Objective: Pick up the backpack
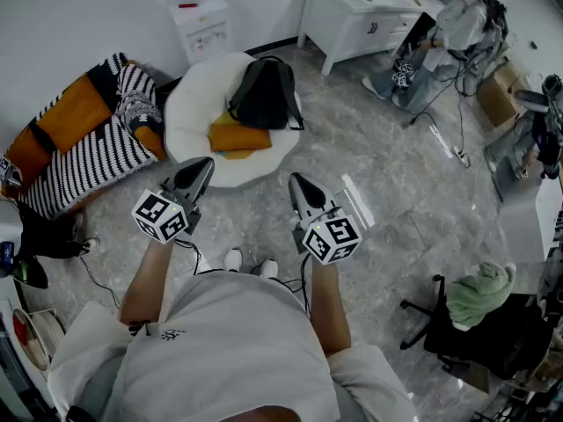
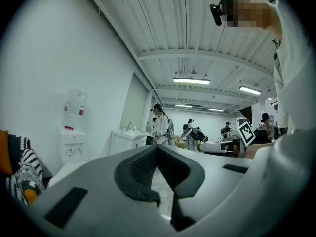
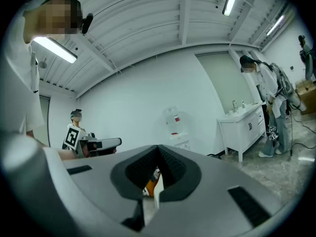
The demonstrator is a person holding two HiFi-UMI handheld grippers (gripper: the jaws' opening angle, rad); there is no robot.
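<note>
The black backpack (image 1: 264, 93) lies on a round white chair (image 1: 195, 104) on the far side of the floor, beside an orange cushion (image 1: 237, 137). My left gripper (image 1: 205, 163) is shut and empty, held level just short of the chair's near rim. My right gripper (image 1: 296, 180) is also shut and empty, a little right of the chair. In the left gripper view the closed gripper (image 2: 158, 147) points at the far room. In the right gripper view the closed gripper (image 3: 158, 147) shows a sliver of the orange cushion (image 3: 149, 185) through its notch. The backpack is in neither gripper view.
A striped black, white and orange couch (image 1: 79, 139) lies at the left. A water dispenser (image 1: 202, 20) and a white cabinet (image 1: 352, 16) stand by the far wall. A person (image 1: 440, 42) sits at the upper right, cables (image 1: 449, 143) trail nearby, and an office chair (image 1: 479, 310) stands at lower right.
</note>
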